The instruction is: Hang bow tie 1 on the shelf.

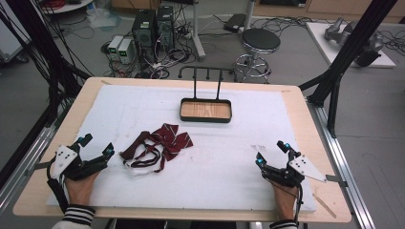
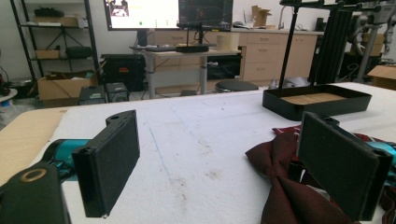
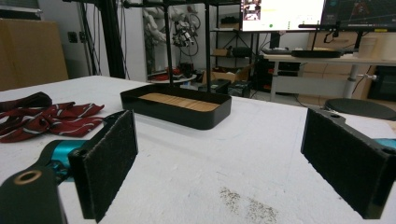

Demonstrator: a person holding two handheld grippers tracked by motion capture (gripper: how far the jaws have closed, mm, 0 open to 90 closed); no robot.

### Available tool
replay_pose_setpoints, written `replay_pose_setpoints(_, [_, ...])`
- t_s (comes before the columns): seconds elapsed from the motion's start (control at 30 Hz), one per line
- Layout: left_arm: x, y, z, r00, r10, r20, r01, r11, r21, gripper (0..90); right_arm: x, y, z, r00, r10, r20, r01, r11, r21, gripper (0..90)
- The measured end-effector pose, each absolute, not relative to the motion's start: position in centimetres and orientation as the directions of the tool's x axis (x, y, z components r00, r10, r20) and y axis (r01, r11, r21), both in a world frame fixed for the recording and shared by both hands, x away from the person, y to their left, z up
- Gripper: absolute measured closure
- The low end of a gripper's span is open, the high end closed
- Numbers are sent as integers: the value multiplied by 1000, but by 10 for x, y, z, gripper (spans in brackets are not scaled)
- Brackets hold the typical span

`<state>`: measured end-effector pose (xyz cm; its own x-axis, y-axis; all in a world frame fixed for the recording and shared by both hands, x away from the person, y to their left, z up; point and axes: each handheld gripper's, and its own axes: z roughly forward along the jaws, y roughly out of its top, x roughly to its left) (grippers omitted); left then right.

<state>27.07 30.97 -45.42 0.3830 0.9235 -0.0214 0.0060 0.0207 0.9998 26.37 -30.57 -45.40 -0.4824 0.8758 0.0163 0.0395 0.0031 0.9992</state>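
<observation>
Left tool (image 1: pixel 96 148) resting low on the white foam pad (image 1: pixel 215 181) near the bench's left edge, jaws spread wide, nothing between the black pads. Held from below by a hand (image 1: pixel 80 187) in a striped cuff. Seen along its own jaws in the left gripper view (image 2: pixel 219 163): bare pad surface between them, the right jaw standing just in front of dark red fabric.

Just beside that tool, to its right in the high view: dark red bow tie with thin pale stripes and a tangle of dark and white straps (image 1: pixel 157 145), lying flat and loose on the foam, apart from the jaws, untouched. In the left gripper view the same bow tie (image 2: pixel 280 186) close at the lower right, partly hidden behind the right jaw.

Right tool (image 1: pixel 271 153) well apart from the tie, down on the foam near the bench's right edge, jaws likewise wide and empty; in the right gripper view (image 3: pixel 219 163) only speckled foam between the pads. Bow tie (image 3: pixel 46 119) there far off at the left.

Farther out, toward the back of the bench: shallow black tray with a wooden floor (image 1: pixel 206 119) and a black hook rack (image 1: pixel 207 71) rising from it, beyond the tie. Pale wooden bench (image 1: pixel 305 124) under the foam.
</observation>
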Motion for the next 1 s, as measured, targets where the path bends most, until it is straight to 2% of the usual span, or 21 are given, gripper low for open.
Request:
replay_pose_setpoints(0.37, [271,308,-442,414,910,10,15,-18,1000,135,264,-305,-454,-481,876,19,45,3,999,103])
replay_pose_setpoints(0.67, [280,289,-414,527,846,86,59,-137,989,134,264,-305,-454,-481,876,20,46,2,999,103])
replay_pose_setpoints(1.0, [295,266,-388,586,803,109,138,-231,963,134,265,-305,-454,-481,877,12,38,7,999,103])
